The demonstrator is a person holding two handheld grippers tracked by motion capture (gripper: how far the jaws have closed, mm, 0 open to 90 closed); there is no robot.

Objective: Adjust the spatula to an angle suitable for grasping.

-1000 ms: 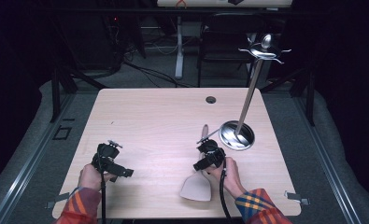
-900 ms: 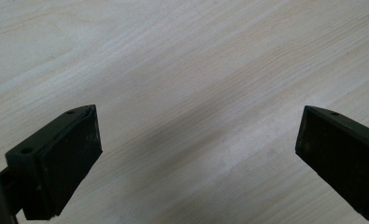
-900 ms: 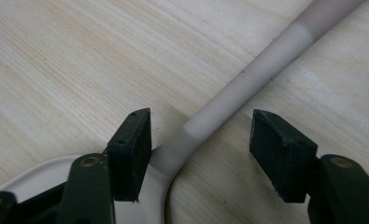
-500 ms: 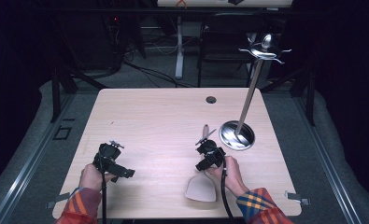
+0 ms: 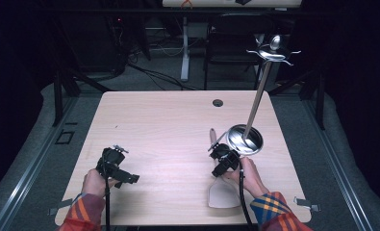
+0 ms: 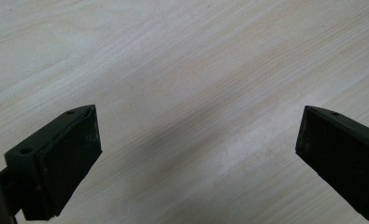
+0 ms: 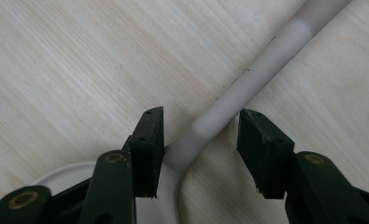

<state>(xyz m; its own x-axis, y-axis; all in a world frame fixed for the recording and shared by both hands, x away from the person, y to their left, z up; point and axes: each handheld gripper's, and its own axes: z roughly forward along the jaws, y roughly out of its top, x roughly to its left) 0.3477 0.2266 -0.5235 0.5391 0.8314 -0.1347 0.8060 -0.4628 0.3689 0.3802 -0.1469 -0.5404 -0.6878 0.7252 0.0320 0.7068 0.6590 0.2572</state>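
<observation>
Two grippers work over a pale wooden table point(image 5: 168, 125), the largest thing in the high view, with a small dark grommet hole point(image 5: 218, 102) near its far edge. On its right side stands a tall metal rack point(image 5: 257, 98): a slim pole rising from a shiny round base point(image 5: 245, 139) to a ring of hooks at the top. Next in size, a pale spatula point(image 5: 223, 195) lies on the table near the right front edge, its broad blade toward the person and its handle running away toward the rack's base. The right gripper point(image 5: 224, 162), held in the person's right hand point(image 5: 247, 174), sits over the spatula's neck; in the right gripper view its jaws stand apart on either side of the handle point(image 7: 247, 88), not closed on it, with the left jaw seeming just to touch it. The left gripper point(image 5: 114, 166), held in the left hand point(image 5: 95, 182) at the table's left front, is released: in the left gripper view its jaws are spread wide over bare wood point(image 6: 191, 93).
</observation>
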